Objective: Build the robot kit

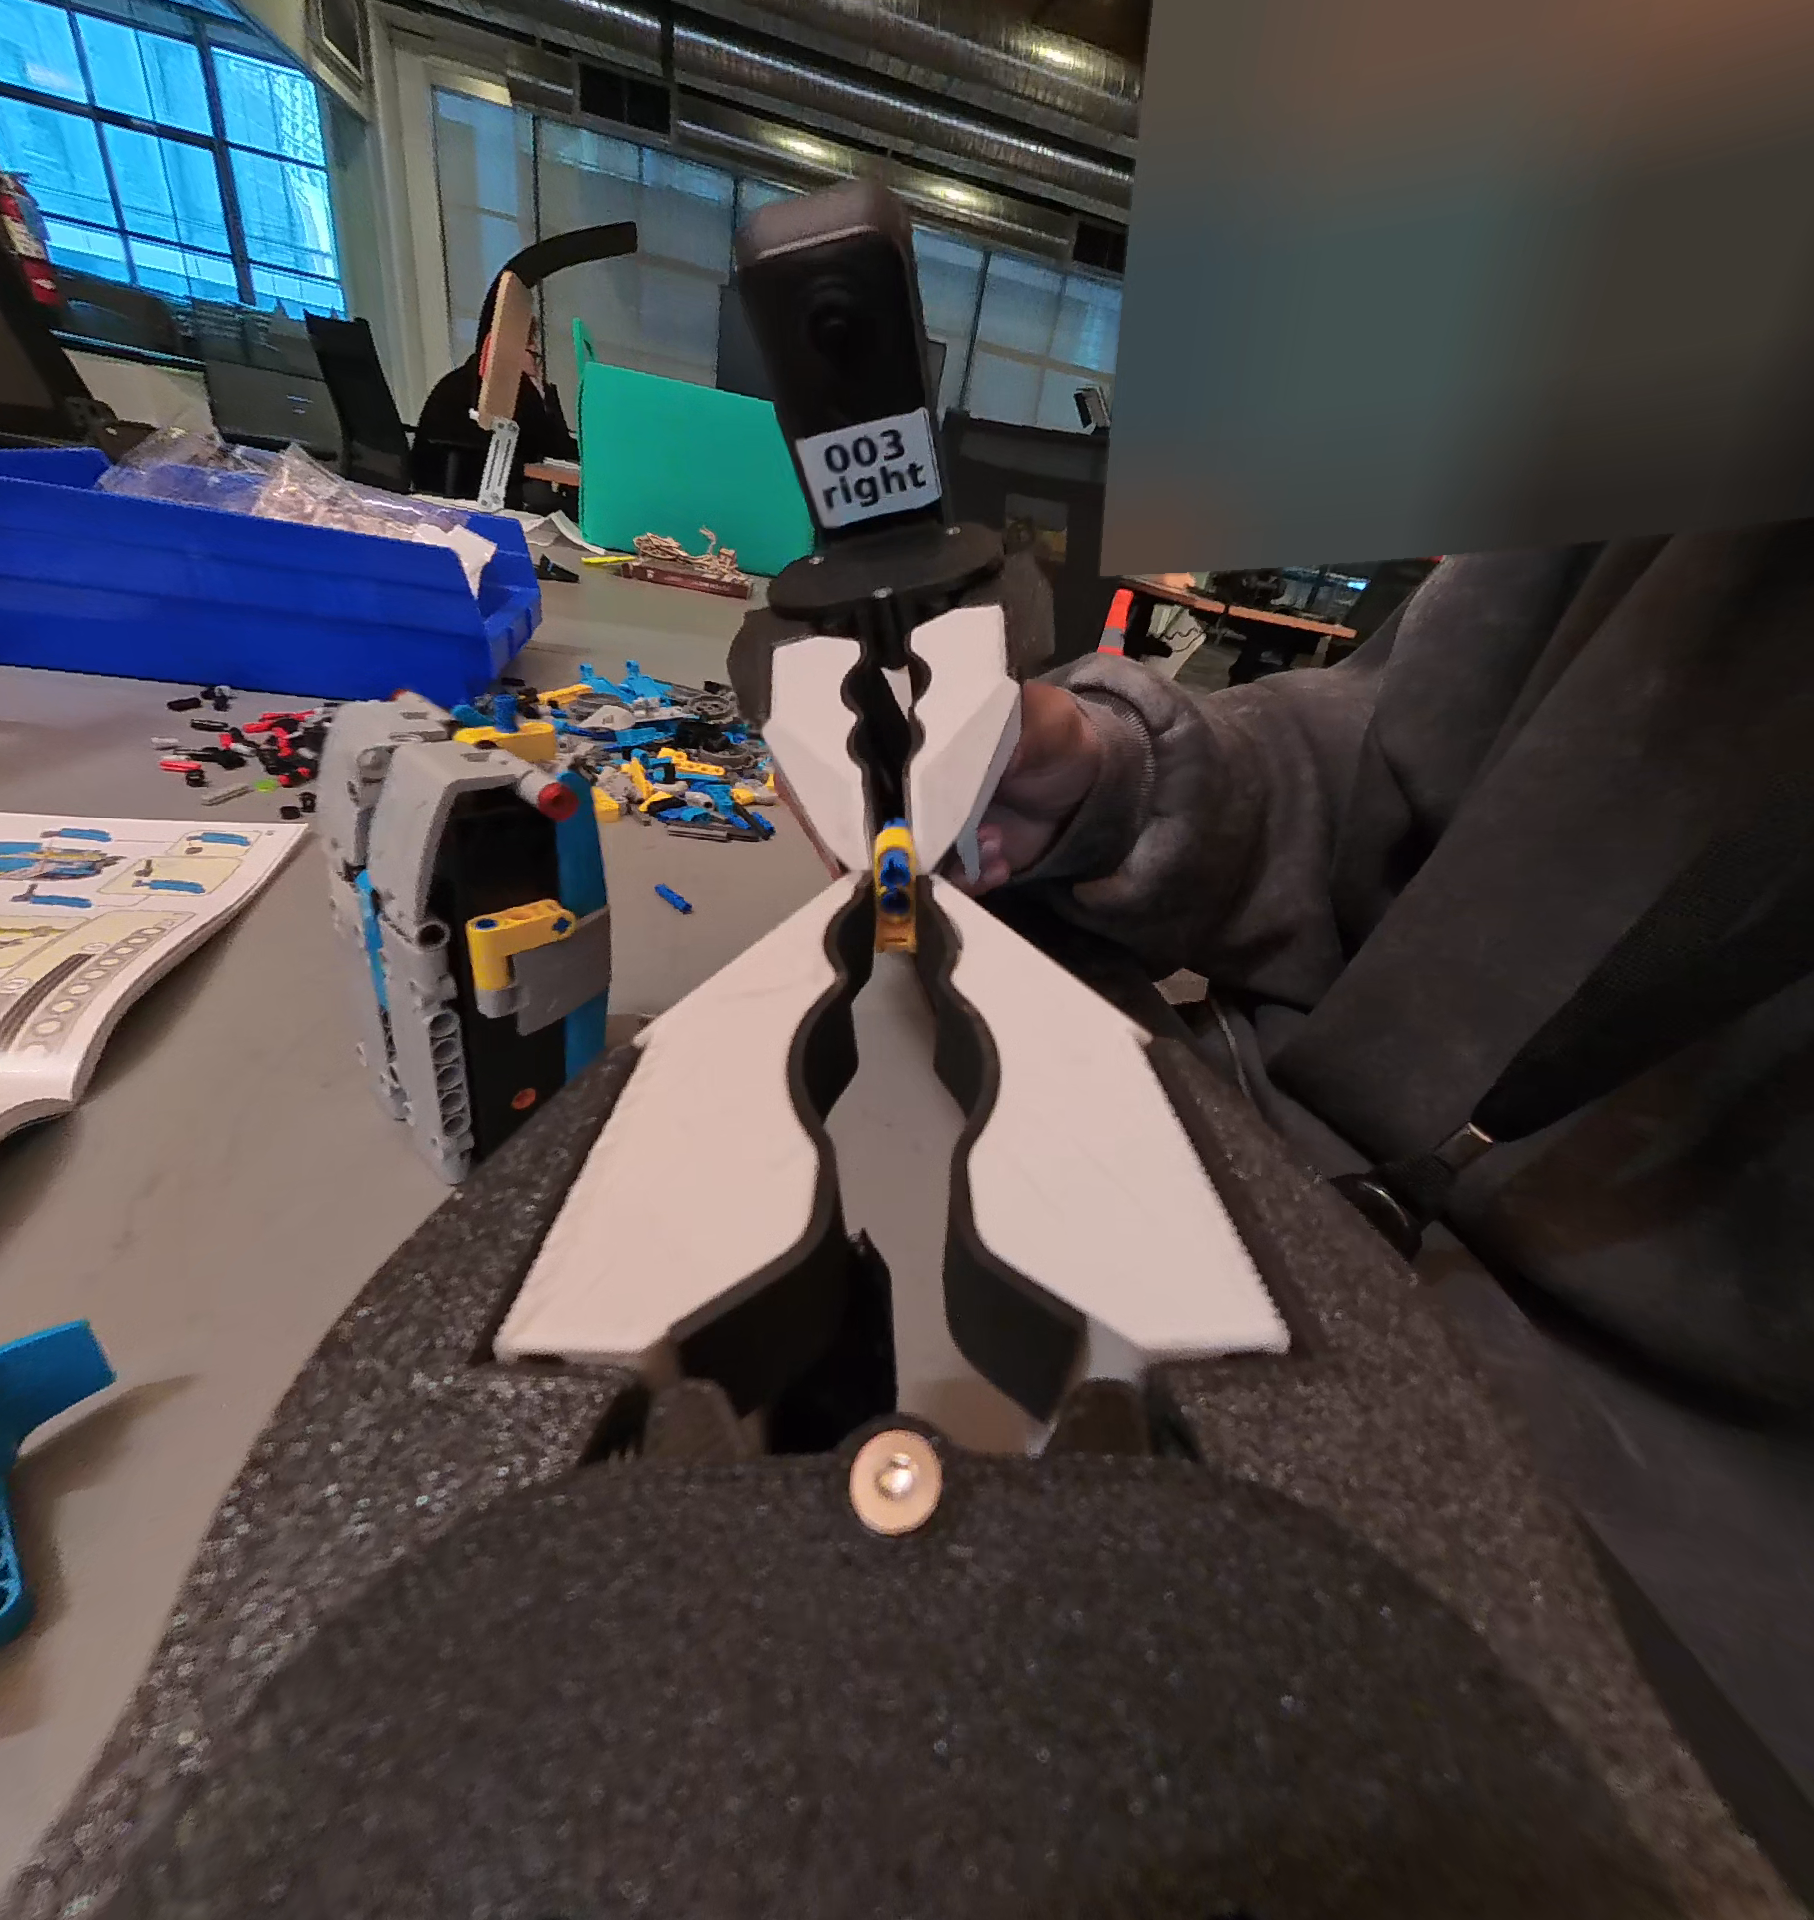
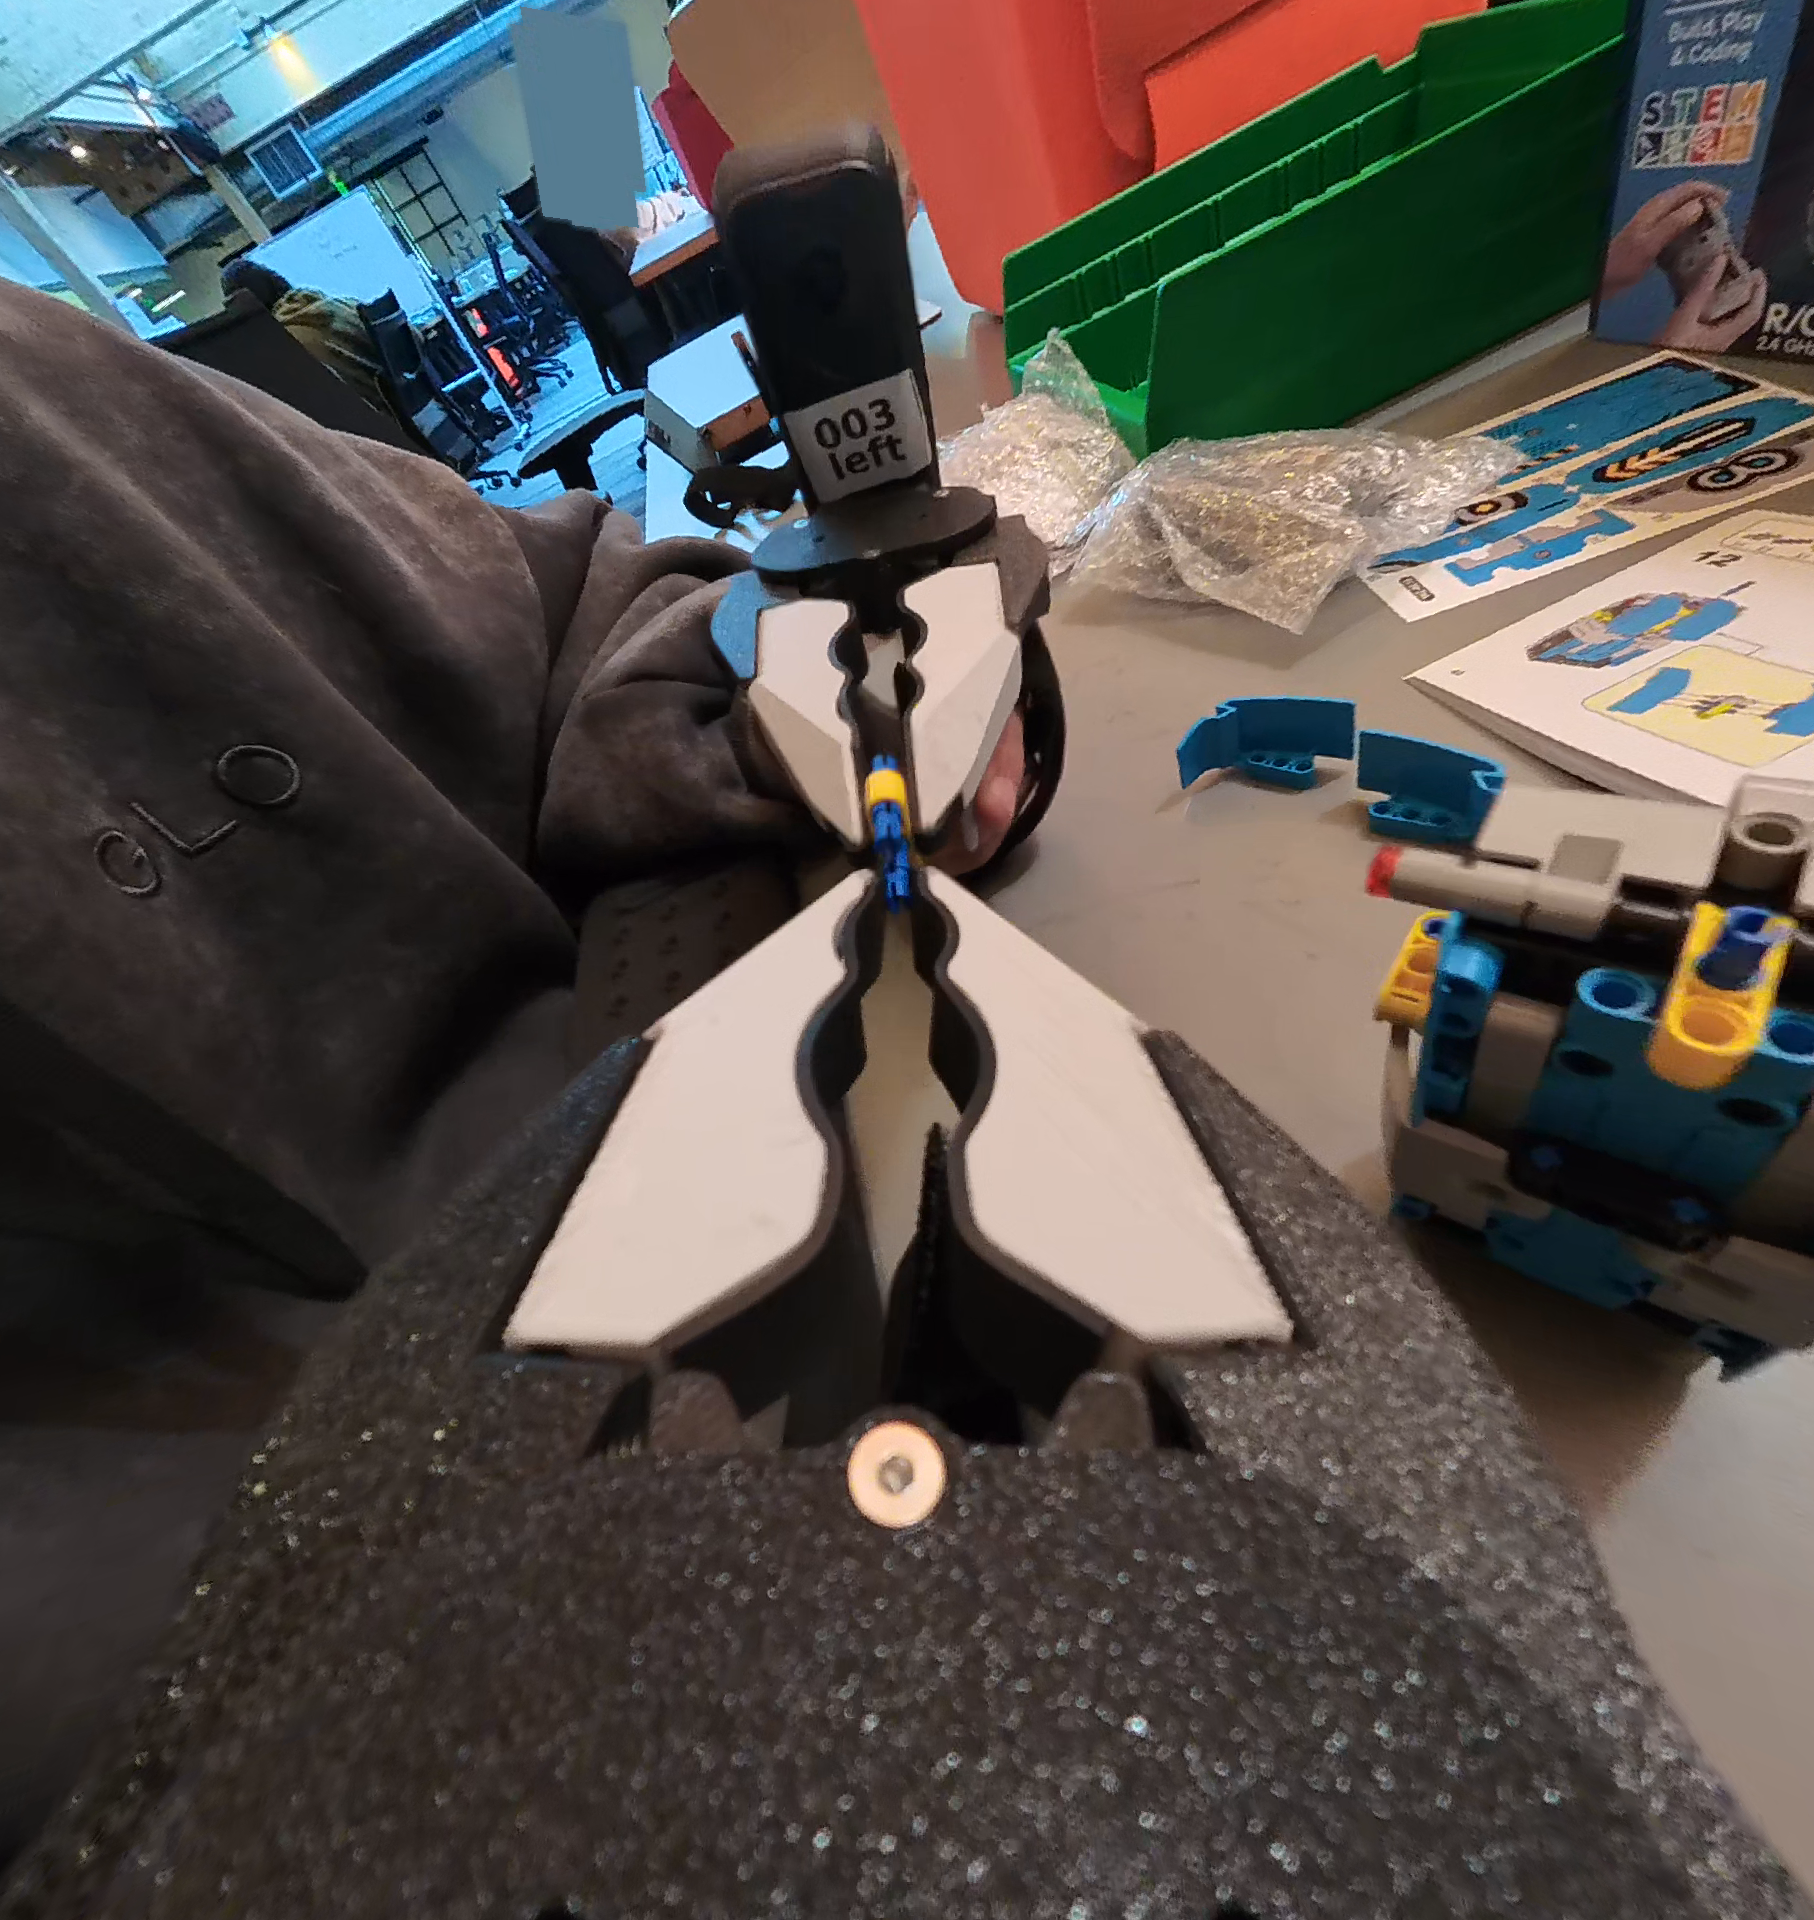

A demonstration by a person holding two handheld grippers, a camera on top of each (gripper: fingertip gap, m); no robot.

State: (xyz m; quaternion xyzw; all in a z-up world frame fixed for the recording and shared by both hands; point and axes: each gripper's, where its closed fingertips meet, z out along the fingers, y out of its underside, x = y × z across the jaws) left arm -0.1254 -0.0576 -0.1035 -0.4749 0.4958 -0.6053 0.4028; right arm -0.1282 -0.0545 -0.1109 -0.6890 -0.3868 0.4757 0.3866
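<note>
Open workshop, big windows at the back; you work over a grey table point(image 1: 259, 1195). Your two grippers meet tip to tip above it. Your left gripper point(image 1: 890, 920) is clamped on a small yellow piece point(image 1: 892, 883) with blue pins point(image 2: 889, 826) in it. Your right gripper point(image 2: 895, 894) is closed on the blue pin end of the same piece; whether it truly pinches, cannot tell for certain. In the left wrist view a half-built grey, black and blue toy vehicle point(image 1: 467, 914) stands at 9 o'clock of the tips, an open instruction booklet point(image 1: 61, 935) further out, loose bricks point(image 1: 654, 748) and a blue bin point(image 1: 228, 582) toward 11 o'clock. In the right wrist view two blue curved parts point(image 2: 1339, 764) lie at 2 o'clock, with a green bin point(image 2: 1298, 281) beyond.
</note>
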